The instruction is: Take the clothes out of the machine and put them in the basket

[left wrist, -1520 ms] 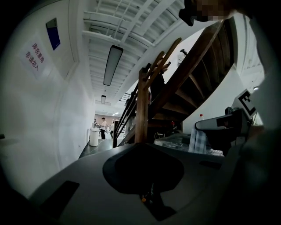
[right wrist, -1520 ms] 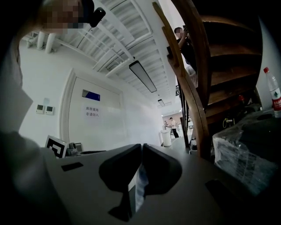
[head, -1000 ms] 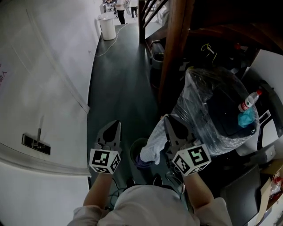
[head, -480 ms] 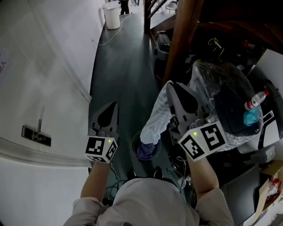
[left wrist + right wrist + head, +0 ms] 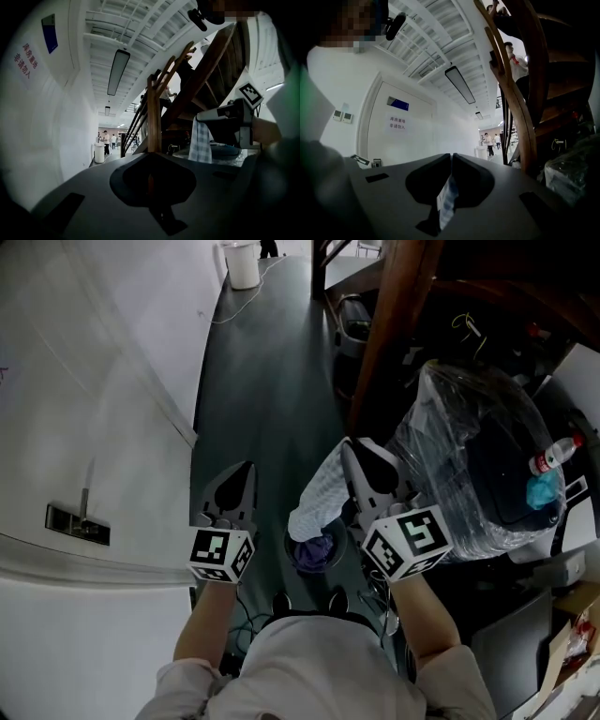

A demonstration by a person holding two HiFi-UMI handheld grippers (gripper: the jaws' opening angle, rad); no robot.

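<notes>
Right gripper [image 5: 352,448]: jaws clenched on a pale blue-and-white checked cloth [image 5: 317,501]. The right gripper view shows a strip of the fabric [image 5: 446,201] pinched in the seam between the closed jaws.

Cloth: thin woven fabric with a fine check. It hangs limp in one bunched fold from the jaw tips, narrow at the grip and wider lower down. The left gripper view shows it as a straight vertical drape [image 5: 201,143] below the right gripper [image 5: 220,115].

Position: the cloth is out of the dark machine wrapped in clear plastic film [image 5: 469,418] and hangs just left of it. Its lower end is over the dark round basket [image 5: 287,549] on the floor. A crumpled purple garment [image 5: 309,557] lies in the basket. Contact between cloth and garment: cannot tell.

Left gripper [image 5: 242,468]: jaws closed together with nothing between them, level, beside the basket and apart from the cloth.

Also noted: a clear plastic bottle with a red cap [image 5: 548,457] lies on the machine's top.
</notes>
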